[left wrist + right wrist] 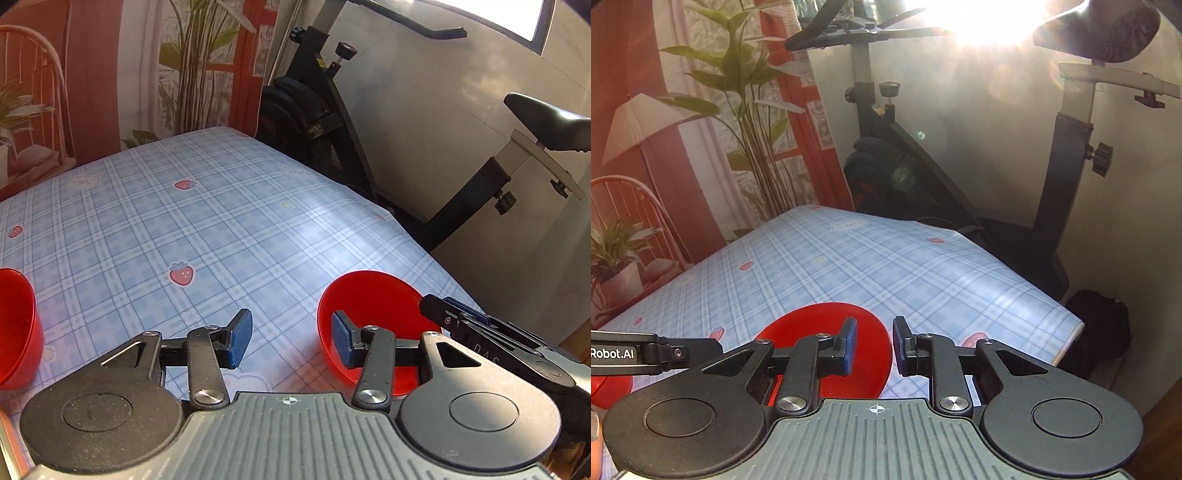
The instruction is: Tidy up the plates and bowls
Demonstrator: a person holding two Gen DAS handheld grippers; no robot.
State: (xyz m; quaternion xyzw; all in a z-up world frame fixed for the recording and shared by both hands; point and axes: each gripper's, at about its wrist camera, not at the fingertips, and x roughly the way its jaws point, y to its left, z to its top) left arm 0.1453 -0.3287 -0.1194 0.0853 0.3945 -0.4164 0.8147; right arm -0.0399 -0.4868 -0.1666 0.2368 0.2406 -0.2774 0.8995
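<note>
Far left: second red bowl (16,328) at worktop (221,229) edge, half out of view. My left tongs (291,338) spread wide, holding nothing. Right of them, red bowl (373,317), its near rim between my right tongs' (874,347) parted pads, not yet gripped. Risk I see: smooth glossy plastic, thin round rim on slick checked cloth; shallow pinch could tip or skid it toward right edge.
</note>
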